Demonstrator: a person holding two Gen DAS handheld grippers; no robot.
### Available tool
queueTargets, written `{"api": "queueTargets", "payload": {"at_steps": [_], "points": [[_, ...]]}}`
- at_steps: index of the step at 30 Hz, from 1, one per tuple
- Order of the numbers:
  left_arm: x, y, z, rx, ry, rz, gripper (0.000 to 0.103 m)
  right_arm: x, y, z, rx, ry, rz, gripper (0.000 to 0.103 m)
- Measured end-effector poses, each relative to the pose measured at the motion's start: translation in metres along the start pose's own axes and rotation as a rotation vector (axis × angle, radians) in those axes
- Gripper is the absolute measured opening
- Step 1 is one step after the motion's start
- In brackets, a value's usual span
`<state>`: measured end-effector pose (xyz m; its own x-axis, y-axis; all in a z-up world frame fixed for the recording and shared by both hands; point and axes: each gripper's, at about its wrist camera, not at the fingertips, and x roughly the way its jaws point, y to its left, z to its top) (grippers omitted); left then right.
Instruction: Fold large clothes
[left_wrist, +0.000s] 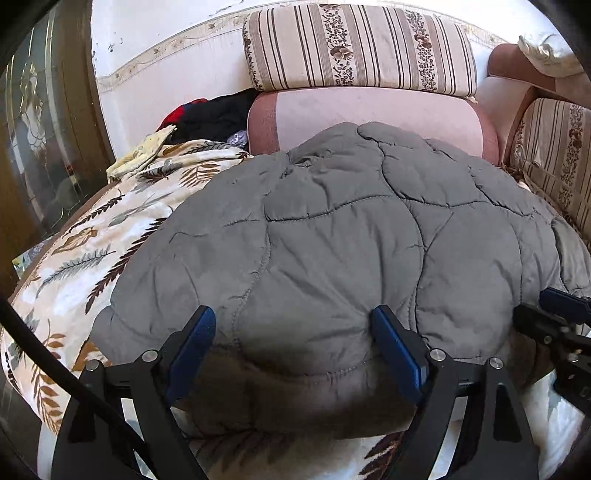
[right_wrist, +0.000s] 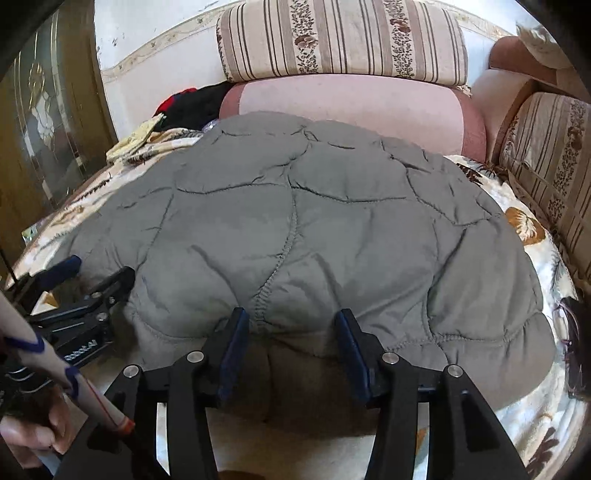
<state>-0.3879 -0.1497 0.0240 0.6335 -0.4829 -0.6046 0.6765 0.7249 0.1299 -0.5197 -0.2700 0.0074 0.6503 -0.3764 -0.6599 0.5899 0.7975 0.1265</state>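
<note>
A grey quilted padded garment (left_wrist: 332, 240) lies spread on a leaf-patterned blanket (left_wrist: 85, 258); it also fills the right wrist view (right_wrist: 295, 229). My left gripper (left_wrist: 295, 325) is open, its blue-padded fingers set wide on either side of the garment's near edge. My right gripper (right_wrist: 291, 325) is open too, its fingers straddling a bunched seam at the near edge. The right gripper shows at the right edge of the left wrist view (left_wrist: 554, 317); the left gripper shows at the left of the right wrist view (right_wrist: 85, 280).
A pink cushion (left_wrist: 369, 114) and a striped floral cushion (left_wrist: 358, 48) stand behind the garment. Dark and red clothes (left_wrist: 207, 114) and a yellow cloth (left_wrist: 144, 151) lie at the back left. A wooden glass door (left_wrist: 48, 122) is at the left. A striped sofa back (left_wrist: 554, 158) is at the right.
</note>
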Motion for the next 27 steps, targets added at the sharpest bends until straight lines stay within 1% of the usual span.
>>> {"api": "queueTargets", "payload": {"at_steps": [2, 5, 6, 9, 12, 14, 18, 22, 27], "points": [[-0.005, 0.001, -0.001, -0.001, -0.002, -0.001, 0.086, -0.013, -0.005, -0.001, 0.013, -0.036, 0.001, 0.054], [-0.010, 0.003, -0.004, -0.011, 0.004, -0.004, 0.086, -0.024, -0.015, 0.001, 0.036, -0.071, -0.054, 0.055], [-0.010, 0.004, -0.004, -0.014, 0.006, -0.005, 0.086, -0.025, -0.018, 0.001, 0.056, -0.066, -0.059, 0.055], [-0.013, 0.004, -0.007, -0.016, 0.012, -0.003, 0.086, -0.019, -0.031, -0.003, 0.108, -0.019, -0.113, 0.056], [-0.011, 0.002, -0.008, -0.008, 0.018, 0.002, 0.086, -0.007, -0.039, -0.006, 0.116, 0.026, -0.102, 0.057], [-0.008, 0.001, -0.008, -0.003, 0.025, 0.005, 0.086, -0.001, -0.040, -0.008, 0.115, 0.035, -0.094, 0.062], [-0.005, -0.001, -0.010, 0.010, 0.025, 0.017, 0.087, 0.003, -0.038, -0.010, 0.099, 0.038, -0.097, 0.063], [-0.006, 0.000, -0.010, 0.005, 0.028, 0.007, 0.087, -0.008, -0.034, -0.013, 0.086, 0.022, -0.097, 0.064], [-0.011, -0.001, -0.013, 0.002, 0.034, 0.009, 0.087, -0.032, -0.031, -0.021, 0.110, -0.007, -0.087, 0.071]]}}
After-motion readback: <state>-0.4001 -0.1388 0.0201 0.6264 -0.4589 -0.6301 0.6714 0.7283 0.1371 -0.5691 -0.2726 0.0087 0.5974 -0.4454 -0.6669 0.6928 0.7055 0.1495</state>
